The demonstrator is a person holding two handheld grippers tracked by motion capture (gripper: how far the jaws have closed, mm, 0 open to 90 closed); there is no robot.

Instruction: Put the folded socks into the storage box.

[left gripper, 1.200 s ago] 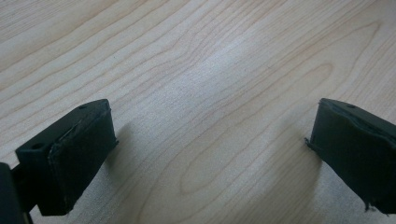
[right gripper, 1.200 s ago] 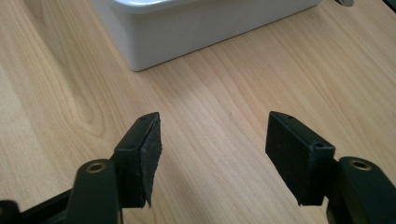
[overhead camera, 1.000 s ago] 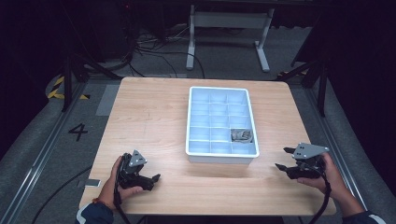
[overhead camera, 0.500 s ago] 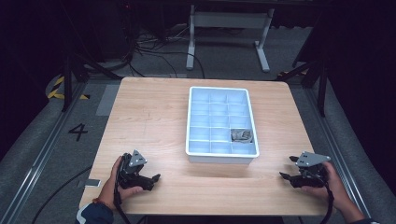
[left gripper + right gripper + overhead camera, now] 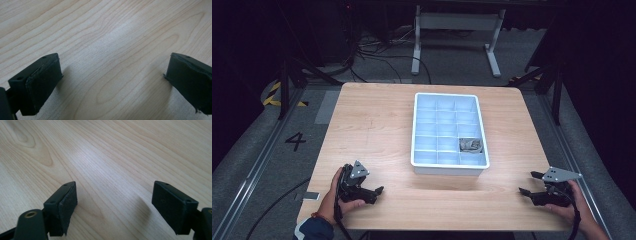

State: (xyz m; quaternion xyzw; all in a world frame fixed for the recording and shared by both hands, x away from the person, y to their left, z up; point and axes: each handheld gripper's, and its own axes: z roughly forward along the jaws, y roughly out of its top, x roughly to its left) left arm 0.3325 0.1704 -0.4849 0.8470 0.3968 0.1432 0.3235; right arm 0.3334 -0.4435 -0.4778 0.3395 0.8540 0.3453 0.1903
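Two grippers are resting low at the table's [image 5: 377, 125] near edge, well apart from the white tray [image 5: 416, 127]. Left gripper [image 5: 374, 191] is standing spread, empty; right gripper [image 5: 529, 183] has just been opening, nothing between its jaws. Crumpled grey thing [image 5: 470, 145] is lying in a near-right tray compartment (probably light, soft); pinching its raised middle looks best.

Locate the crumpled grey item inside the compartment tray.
In the high view, the crumpled grey item lies in the white compartment tray, right-hand column, second compartment from the near edge, at the middle of the wooden table.
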